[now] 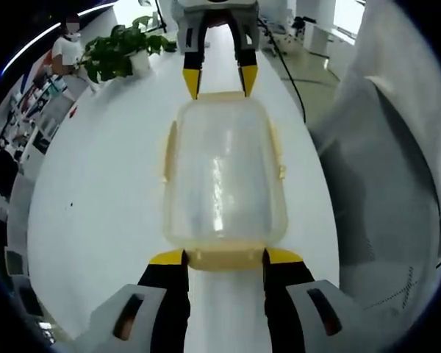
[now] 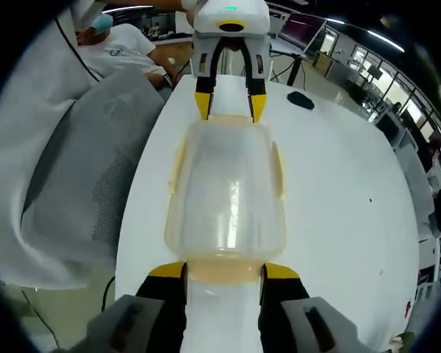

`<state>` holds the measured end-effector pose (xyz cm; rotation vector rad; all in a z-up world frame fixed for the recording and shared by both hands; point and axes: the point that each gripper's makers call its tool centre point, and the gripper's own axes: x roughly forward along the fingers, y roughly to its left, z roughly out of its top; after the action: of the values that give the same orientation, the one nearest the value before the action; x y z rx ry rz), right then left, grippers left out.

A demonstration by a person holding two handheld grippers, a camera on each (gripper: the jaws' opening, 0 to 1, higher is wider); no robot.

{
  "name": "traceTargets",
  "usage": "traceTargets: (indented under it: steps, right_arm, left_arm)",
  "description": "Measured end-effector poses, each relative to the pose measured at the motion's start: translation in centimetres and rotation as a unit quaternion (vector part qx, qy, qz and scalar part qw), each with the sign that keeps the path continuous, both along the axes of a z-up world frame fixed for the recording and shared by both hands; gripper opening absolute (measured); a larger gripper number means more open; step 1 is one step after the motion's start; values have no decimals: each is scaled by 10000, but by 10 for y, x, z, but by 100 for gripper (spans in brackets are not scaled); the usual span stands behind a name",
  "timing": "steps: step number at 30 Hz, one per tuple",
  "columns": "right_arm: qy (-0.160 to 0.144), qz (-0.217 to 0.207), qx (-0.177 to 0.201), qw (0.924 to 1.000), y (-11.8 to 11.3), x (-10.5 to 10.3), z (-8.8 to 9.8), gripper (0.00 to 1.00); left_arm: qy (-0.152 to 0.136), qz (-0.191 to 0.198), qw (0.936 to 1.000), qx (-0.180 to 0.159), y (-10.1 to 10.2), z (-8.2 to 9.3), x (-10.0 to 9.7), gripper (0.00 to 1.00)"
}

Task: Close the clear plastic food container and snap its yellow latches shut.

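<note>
**Container lies lengthwise between two facing grippers**

On the long white table (image 1: 103, 220), the clear container (image 1: 224, 180) has its long axis running gripper to gripper. The left gripper (image 1: 226, 259) straddles its near-end latch (image 1: 226, 257), jaws open; the right gripper (image 1: 219, 81) brackets the far end, equally close, holding nothing.

Container (image 1: 224, 180): clear glossy plastic, slightly cloudy, with opaque yellow plastic latches (image 1: 224, 257). Worktop (image 1: 103, 213) beneath it: smooth white, faint sheen. Chair back (image 2: 95, 184) beside the worktop: grey mesh fabric, matt.
</note>
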<state>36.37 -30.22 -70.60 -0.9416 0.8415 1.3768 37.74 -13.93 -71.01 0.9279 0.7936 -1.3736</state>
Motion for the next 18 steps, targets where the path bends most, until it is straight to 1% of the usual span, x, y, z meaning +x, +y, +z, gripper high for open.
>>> traceTargets:
  steps: [4, 6, 8, 15, 18]
  right_arm:
    - [15, 12, -25, 10000, -8, 3, -6, 36]
    - [17, 27, -94, 10000, -12, 3, -9, 36]
    - [15, 51, -135, 9999, -15, 3, -11, 36]
    - [22, 40, -107, 9999, -19, 3, -14, 36]
    - [-25, 70, -135, 9999, -23, 5, -16, 36]
  left_arm:
    - [-26, 24, 10000, 60, -10, -7, 1, 36]
    - [-59, 18, 10000, 70, -14, -7, 2, 36]
    - [-75, -38, 9999, 64, -16, -7, 1, 36]
    - [-45, -27, 10000, 82, -20, -11, 3, 36]
    - [-12, -15, 10000, 86, -23, -13, 4, 36]
